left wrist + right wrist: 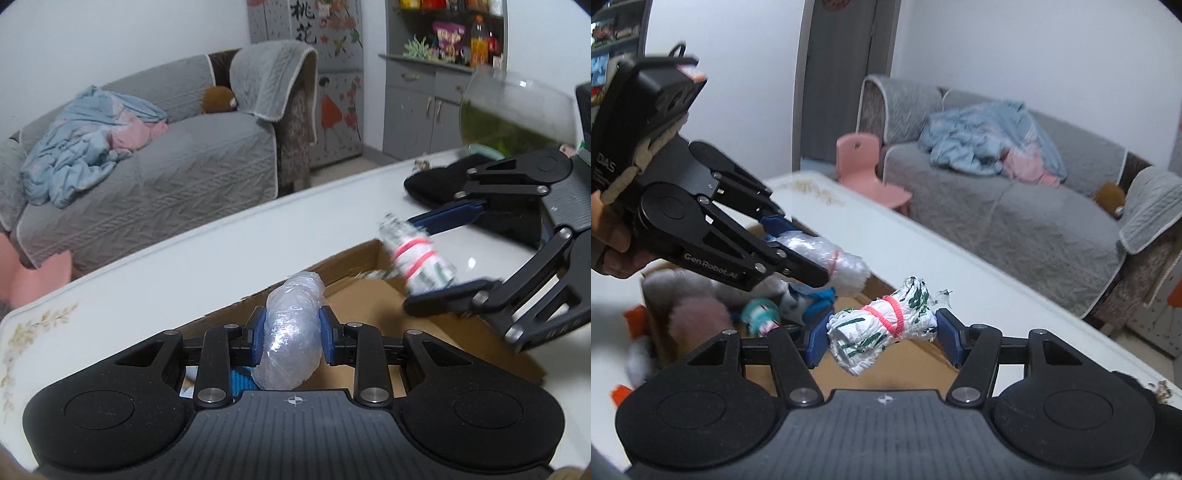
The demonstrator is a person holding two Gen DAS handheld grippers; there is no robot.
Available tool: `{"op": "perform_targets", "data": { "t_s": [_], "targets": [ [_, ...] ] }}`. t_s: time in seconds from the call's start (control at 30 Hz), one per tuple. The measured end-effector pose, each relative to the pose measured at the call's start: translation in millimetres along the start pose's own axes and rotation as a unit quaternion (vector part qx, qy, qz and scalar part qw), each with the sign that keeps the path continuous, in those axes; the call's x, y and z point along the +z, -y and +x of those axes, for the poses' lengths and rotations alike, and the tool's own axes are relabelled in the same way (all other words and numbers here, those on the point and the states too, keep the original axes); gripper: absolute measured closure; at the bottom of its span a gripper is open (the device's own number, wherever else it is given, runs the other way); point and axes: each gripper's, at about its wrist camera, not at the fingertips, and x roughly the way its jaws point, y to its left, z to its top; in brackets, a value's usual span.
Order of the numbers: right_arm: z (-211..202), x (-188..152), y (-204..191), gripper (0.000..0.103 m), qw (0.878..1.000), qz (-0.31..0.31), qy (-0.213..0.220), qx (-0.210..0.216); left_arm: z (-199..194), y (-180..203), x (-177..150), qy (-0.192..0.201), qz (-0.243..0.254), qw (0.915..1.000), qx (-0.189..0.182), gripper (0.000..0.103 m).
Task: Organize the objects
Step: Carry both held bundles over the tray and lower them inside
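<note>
In the left wrist view my left gripper (291,326) is shut on a roll of clear plastic bags (291,343), held over an open cardboard box (347,262). At the right of that view my right gripper (428,258) grips a white-and-green plastic bag bundle (421,258) tied with pink rubber bands. In the right wrist view the right gripper (882,338) is shut on that bundle (879,332) above the box (916,365). The left gripper (801,254) comes in from the left with the clear roll (827,258), a hand behind it.
The box holds a pink fluffy item (698,317), a teal item (761,314) and blue cloth (820,299). It sits on a white table (184,258). A glass bowl of green water (509,110) and a black object (436,184) stand far right. Beyond are a grey sofa (1015,214) and a pink chair (864,170).
</note>
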Motion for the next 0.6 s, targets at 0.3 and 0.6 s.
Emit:
{"op": "perform_targets", "data": {
  "t_s": [0.3, 0.6],
  "targets": [
    [52.2, -5.8, -0.9, 0.047, 0.998, -0.031, -0.062, 0.006, 36.5, -0.9, -10.5, -0.026, 0.008, 0.9996, 0.002, 0.067],
    [67.4, -12.9, 4.4, 0.046, 0.994, -0.040, -0.106, 0.011, 54.1, -4.6, -12.1, -0.048, 0.000, 0.9989, -0.002, 0.065]
  ]
}}
